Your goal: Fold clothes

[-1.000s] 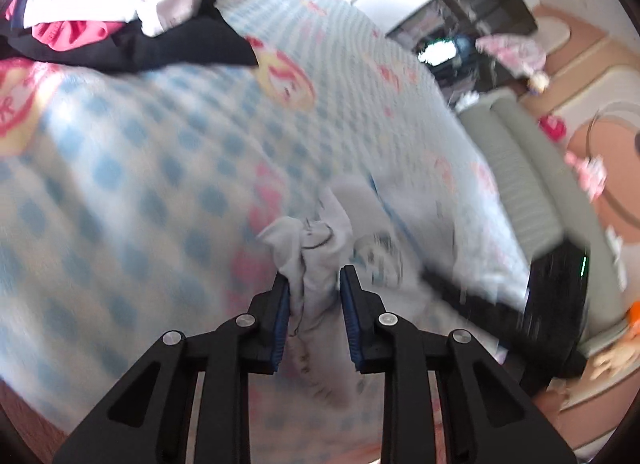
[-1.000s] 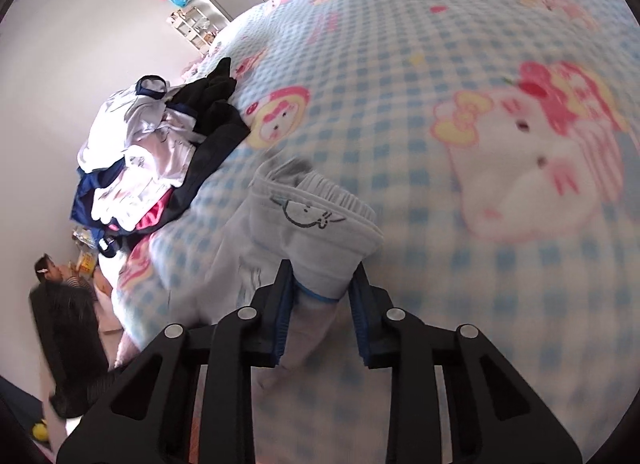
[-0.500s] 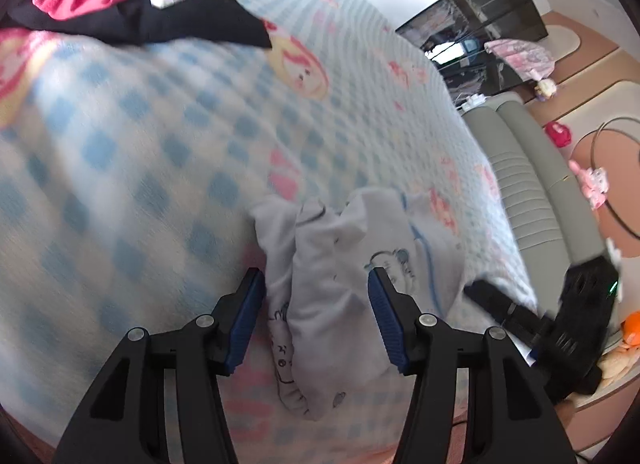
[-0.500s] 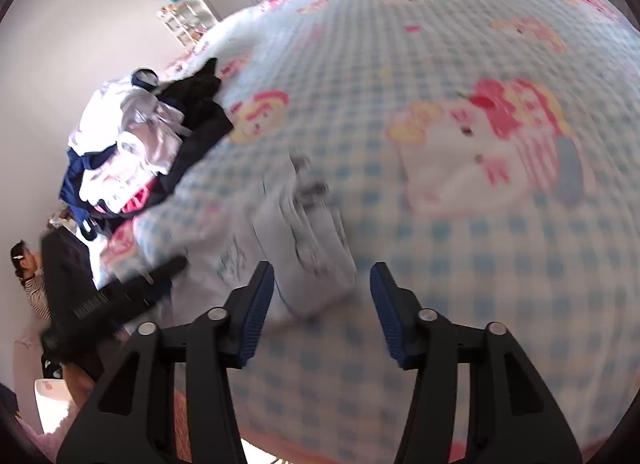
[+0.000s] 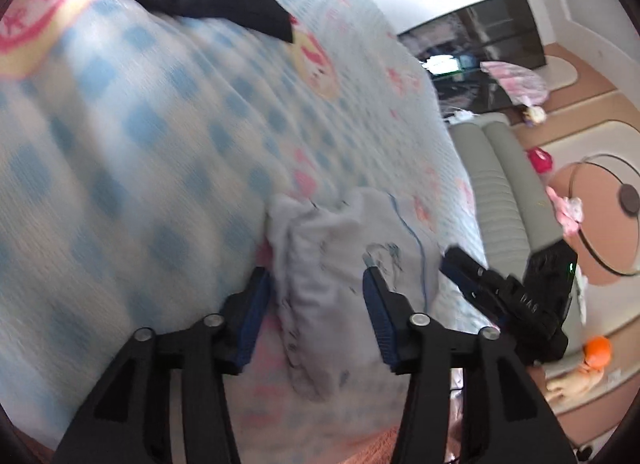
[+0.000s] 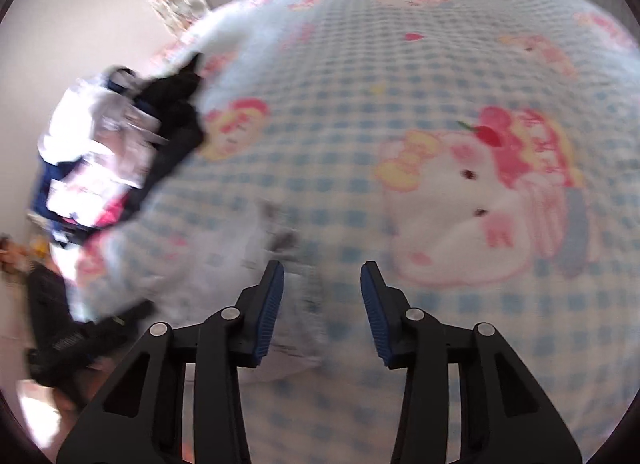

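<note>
Both grippers stand released. From the left wrist view, the left gripper point(image 5: 316, 296) hangs with jaws spread over a crumpled pale grey cotton garment with a blue seam point(image 5: 344, 264), which lies on the blue-and-white checked bedspread with pink cartoon prints point(image 5: 132, 168); the right gripper point(image 5: 460, 264) sits just beside it. From the right wrist view, the right gripper point(image 6: 322, 300) is likewise spread, the blurred garment point(image 6: 280, 284) lying below its left finger, and a heap of white, black and pink clothes point(image 6: 120, 144) lies well apart.
</note>
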Tool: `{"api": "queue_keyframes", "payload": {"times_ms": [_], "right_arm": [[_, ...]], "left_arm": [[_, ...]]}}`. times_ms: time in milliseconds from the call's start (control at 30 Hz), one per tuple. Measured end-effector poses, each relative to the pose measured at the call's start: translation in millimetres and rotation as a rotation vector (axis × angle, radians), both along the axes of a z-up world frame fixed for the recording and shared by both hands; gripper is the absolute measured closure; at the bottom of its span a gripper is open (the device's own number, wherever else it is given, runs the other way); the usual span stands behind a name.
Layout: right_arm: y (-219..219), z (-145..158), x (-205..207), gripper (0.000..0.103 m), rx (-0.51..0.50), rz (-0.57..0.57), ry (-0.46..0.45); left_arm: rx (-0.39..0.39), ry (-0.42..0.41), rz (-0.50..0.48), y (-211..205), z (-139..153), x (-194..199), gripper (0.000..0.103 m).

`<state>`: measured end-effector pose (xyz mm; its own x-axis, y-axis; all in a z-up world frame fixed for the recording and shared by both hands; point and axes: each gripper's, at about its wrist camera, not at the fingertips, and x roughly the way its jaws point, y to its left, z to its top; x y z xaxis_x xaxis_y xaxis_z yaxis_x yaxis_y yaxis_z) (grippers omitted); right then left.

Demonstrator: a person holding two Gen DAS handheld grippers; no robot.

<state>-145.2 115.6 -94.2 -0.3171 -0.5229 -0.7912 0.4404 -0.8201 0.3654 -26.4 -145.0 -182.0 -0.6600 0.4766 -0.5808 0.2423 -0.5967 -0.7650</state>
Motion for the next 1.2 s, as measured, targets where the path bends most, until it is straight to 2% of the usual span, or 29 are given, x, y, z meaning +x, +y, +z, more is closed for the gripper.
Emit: {"api": "queue_keyframes", "payload": {"times_ms": [33, 100, 200, 300, 367, 400, 467, 567, 633, 700, 767, 900, 967, 1033, 1067, 1100, 1200], "right_arm": [[-4.1, 1.4, 1.8, 0.051, -0.018, 0.026, -0.001], [-21.4, -5.0, 8.0, 0.043, 0.043, 0.101, 0.007], [-45.9, -19.6, 16.2, 0.044, 0.18, 0.186, 0.029], [-46.9, -33.7, 12.7, 0.044, 0.223, 0.162, 0.019], [-46.8, -36.6, 9.9, 0.043, 0.203, 0.163, -0.001], [-47.7, -39.5, 8.1, 0.039, 0.187, 0.171, -0.022], [-48.6, -51.0, 0.9, 0.035, 0.143, 0.192, -0.106], [-41.5, -65.2, -8.3, 0.036, 0.043, 0.151, -0.203], [-37.0, -62.3, -4.0, 0.041, -0.003, 0.129, -0.201], [-32.0, -59.4, -0.2, 0.046, -0.019, 0.121, -0.189], [-26.7, -62.1, -4.3, 0.047, -0.047, 0.102, -0.214], [-15.4, -62.5, -14.6, 0.05, -0.09, 0.051, -0.259], [-13.2, -53.0, -11.1, 0.049, -0.066, 0.052, -0.216], [-13.9, -41.7, -5.0, 0.049, -0.027, 0.066, -0.144], [-14.1, -39.5, -3.9, 0.048, -0.016, 0.069, -0.13], [-15.7, -42.5, -5.4, 0.043, -0.019, 0.078, -0.149], [-21.9, -59.6, -12.5, 0.042, -0.042, 0.103, -0.243]], "left_arm": [[-0.014, 0.001, -0.007, 3.8, 0.1, 0.6, 0.052], [-0.073, -0.019, -0.016, 9.8, -0.1, -0.4, 0.052], [-0.175, -0.062, -0.022, 16.3, -0.3, -3.5, 0.057], [-0.133, -0.065, -0.014, 10.4, -1.8, -4.1, 0.059], [-0.128, -0.07, -0.045, 11.3, -4.8, -9.3, 0.06], [-0.128, -0.072, -0.059, 12.1, -5.7, -12.3, 0.06], [-0.125, -0.072, -0.053, 12.5, -4.6, -16.7, 0.062], [-0.16, -0.075, -0.03, 16.5, -2.4, -19.8, 0.068], [-0.188, -0.07, -0.038, 22.3, -1.2, -21.3, 0.07], [-0.173, -0.07, -0.054, 20.9, -3.9, -25.2, 0.067], [-0.172, -0.081, -0.065, 16.0, -6.5, -30.6, 0.066], [-0.236, -0.1, -0.073, 8.8, 3.5, -29.7, 0.068], [-0.248, -0.096, -0.051, 4.3, 10.0, -23.2, 0.063], [-0.145, -0.079, -0.054, -3.2, 4.3, -20.6, 0.056], [-0.098, -0.075, -0.06, -5.2, 0.4, -21.2, 0.056], [-0.085, -0.074, -0.065, -3.5, -1.9, -23.2, 0.057], [-0.095, -0.045, -0.109, 12.8, 12.3, -34.5, 0.065]]}}
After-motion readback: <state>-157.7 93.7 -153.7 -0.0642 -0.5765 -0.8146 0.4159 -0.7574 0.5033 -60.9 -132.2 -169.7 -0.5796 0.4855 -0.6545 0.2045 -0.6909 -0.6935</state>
